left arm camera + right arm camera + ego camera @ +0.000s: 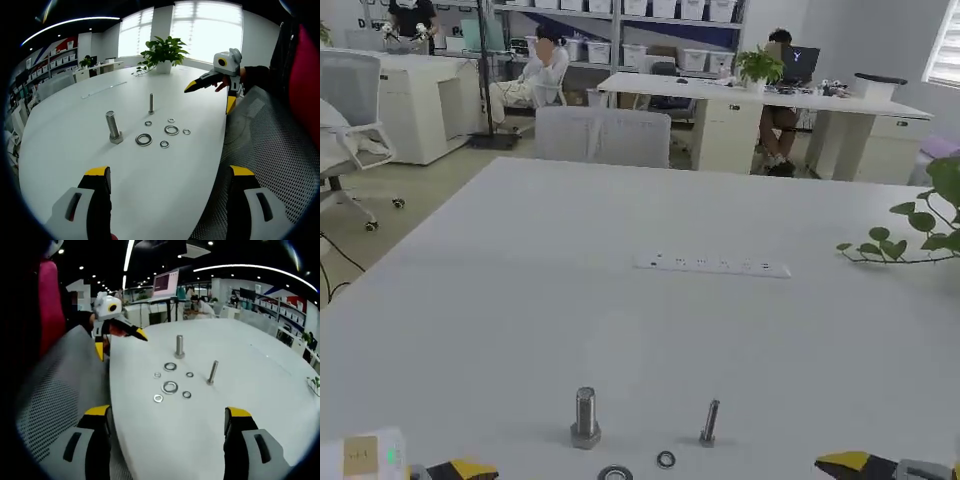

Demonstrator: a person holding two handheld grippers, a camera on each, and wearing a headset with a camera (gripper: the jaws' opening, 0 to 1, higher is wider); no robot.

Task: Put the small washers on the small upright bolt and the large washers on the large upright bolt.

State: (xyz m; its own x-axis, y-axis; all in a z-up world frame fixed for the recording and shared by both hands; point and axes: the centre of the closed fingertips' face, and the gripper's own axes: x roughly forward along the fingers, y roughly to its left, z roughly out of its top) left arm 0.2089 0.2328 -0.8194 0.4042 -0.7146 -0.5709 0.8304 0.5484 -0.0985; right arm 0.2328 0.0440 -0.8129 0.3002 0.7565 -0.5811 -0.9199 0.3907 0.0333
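Stage: start, with no washer on a bolt yet. Locate the large bolt (114, 128) and the small bolt (151, 103) on the table (65, 135), set apart, heads down, long axes vertical, shanks pointing up. Find two large washers (144, 139) and four small washers (164, 144) lying flat just beside them. Hold left gripper (170, 175) and right gripper (167, 412) near the table edge, jaws wide apart and empty. Next, likely: pinch one washer by the rim, lift it, centre its hole over the matching shank, then lower.
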